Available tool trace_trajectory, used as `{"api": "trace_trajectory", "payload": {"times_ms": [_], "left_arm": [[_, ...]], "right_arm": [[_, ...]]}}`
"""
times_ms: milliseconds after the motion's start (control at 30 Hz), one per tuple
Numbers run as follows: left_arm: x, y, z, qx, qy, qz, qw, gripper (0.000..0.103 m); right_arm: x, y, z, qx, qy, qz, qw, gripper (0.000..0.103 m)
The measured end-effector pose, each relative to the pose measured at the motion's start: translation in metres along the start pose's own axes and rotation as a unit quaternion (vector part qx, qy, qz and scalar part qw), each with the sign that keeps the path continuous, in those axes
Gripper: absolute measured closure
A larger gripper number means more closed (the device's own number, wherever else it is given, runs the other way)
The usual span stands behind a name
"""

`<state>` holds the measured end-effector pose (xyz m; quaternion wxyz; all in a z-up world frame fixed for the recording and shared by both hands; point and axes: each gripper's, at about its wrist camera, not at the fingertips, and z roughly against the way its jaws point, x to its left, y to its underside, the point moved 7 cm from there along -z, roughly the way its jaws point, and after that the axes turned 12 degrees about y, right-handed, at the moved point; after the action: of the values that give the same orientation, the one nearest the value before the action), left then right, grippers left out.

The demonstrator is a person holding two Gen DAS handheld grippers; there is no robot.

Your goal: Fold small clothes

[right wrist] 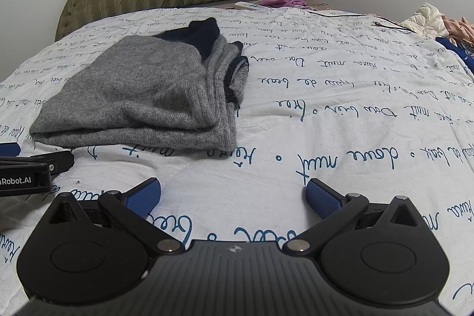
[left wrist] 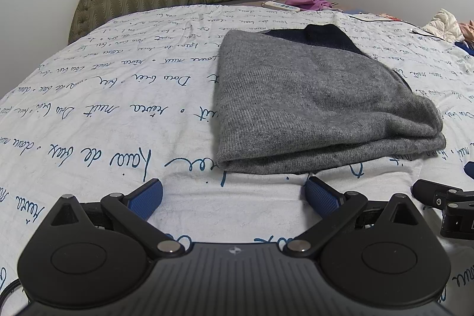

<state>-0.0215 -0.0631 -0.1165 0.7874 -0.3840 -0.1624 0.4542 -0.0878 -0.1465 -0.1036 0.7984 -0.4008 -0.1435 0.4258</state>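
Sweater [left wrist: 302,96] folded on bedspread [left wrist: 103,96].

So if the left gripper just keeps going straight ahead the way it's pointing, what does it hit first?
Probably the folded grey sweater: its near folded edge lies just ahead of the open left gripper, slightly toward its right finger. Depth is uncertain.

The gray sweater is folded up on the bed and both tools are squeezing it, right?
Not quite. The gray sweater is folded on the bed, but neither tool is squeezing it. The left wrist view shows the left tool open and empty, short of the sweater; the right wrist view shows the right tool open too.
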Motion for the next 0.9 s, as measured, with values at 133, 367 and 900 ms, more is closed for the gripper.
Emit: {"api": "trace_trajectory", "payload": {"times_ms": [133, 367, 900], "left_arm": [[0.0001, 0.0, 0.0001, 0.0, 0.0, 0.0, 1.0, 0.0], [0.0002, 0.0, 0.0002, 0.0, -0.001, 0.0, 1.0, 0.0], [0.0003, 0.0001, 0.0001, 0.0, -0.001, 0.0, 1.0, 0.0]], "right_arm": [[0.0, 0.0, 0.0, 0.0, 0.0, 0.0, 1.0, 0.0], [0.0001, 0.0001, 0.0001, 0.0, 0.0, 0.0, 1.0, 0.0], [0.0002, 0.0003, 0.0001, 0.0, 0.0, 0.0, 1.0, 0.0]]}}
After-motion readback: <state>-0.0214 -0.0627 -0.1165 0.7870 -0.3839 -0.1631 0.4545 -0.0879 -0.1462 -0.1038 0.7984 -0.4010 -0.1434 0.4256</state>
